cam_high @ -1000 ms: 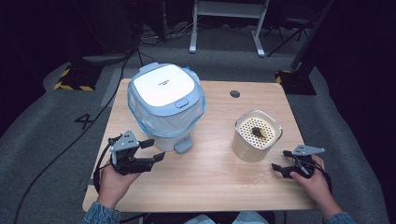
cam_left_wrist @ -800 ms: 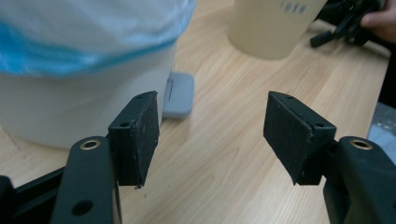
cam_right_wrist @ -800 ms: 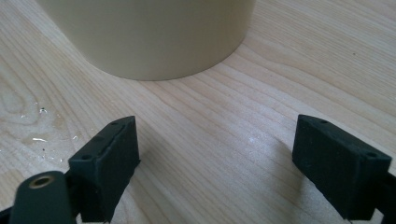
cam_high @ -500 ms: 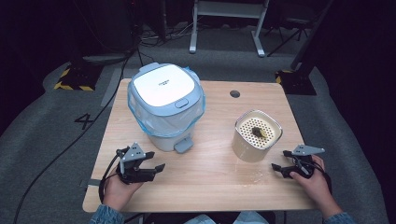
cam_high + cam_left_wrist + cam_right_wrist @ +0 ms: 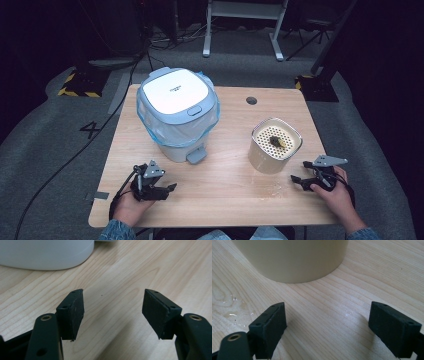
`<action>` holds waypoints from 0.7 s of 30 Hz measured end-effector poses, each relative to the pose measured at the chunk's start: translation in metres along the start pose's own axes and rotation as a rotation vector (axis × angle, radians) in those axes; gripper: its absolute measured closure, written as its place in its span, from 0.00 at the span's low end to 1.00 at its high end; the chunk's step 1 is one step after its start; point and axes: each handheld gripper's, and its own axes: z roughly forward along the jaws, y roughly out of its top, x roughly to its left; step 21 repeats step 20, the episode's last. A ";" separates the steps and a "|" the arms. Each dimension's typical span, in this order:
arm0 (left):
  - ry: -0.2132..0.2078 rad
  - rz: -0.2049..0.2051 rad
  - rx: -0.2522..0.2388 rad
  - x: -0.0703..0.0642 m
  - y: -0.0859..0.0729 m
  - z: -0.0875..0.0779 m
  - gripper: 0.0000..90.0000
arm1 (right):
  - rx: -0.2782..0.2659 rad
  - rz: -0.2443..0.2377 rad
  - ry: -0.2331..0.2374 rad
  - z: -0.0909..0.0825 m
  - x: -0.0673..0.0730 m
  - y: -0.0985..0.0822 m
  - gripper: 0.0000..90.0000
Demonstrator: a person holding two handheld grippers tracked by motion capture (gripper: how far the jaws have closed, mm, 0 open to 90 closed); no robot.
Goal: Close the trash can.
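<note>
Resting low at the near edge of the bench (image 5: 225, 125), my left gripper (image 5: 167, 188) sits toward the near-left corner and my right gripper (image 5: 296, 180) toward the near-right corner, well apart from each other, each held in one of my hands. In the left gripper view my left gripper's jaws stand apart over bare wood with nothing between them, and the rounded white base of the pedal bin (image 5: 47, 252) lies beyond them at the top of that view. In the right gripper view my right gripper's (image 5: 327, 322) jaws likewise stand wide apart and hold nothing, pointing toward the cream container (image 5: 292, 257), whose curved wall rises just beyond them; a few small wet spots (image 5: 233, 307) glisten on the wood beside the left jaw. From the high view, the pedal bin (image 5: 177, 112), white-lidded with a blue liner and its foot pedal (image 5: 196, 155) facing me, stands on the left half of the bench toward the far edge. The cream container (image 5: 275, 145), with a perforated top carrying a small dark lump (image 5: 276, 142), stands on the right half, just beyond my right gripper. A round dark grommet (image 5: 251, 100) marks the bench near its far edge.
</note>
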 end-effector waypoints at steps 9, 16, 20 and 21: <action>0.037 -0.012 -0.018 0.003 -0.011 0.018 0.21 | 0.000 0.000 0.000 0.000 0.000 0.000 0.16; 0.049 -0.022 -0.013 0.004 -0.011 0.019 0.17 | 0.000 0.000 0.000 0.000 0.000 0.000 0.16; 0.060 -0.036 -0.011 0.002 -0.011 0.018 0.17 | 0.000 0.000 0.000 0.000 0.000 0.000 0.16; 0.060 -0.036 -0.011 0.002 -0.011 0.018 0.17 | 0.000 0.000 0.000 0.000 0.000 0.000 0.16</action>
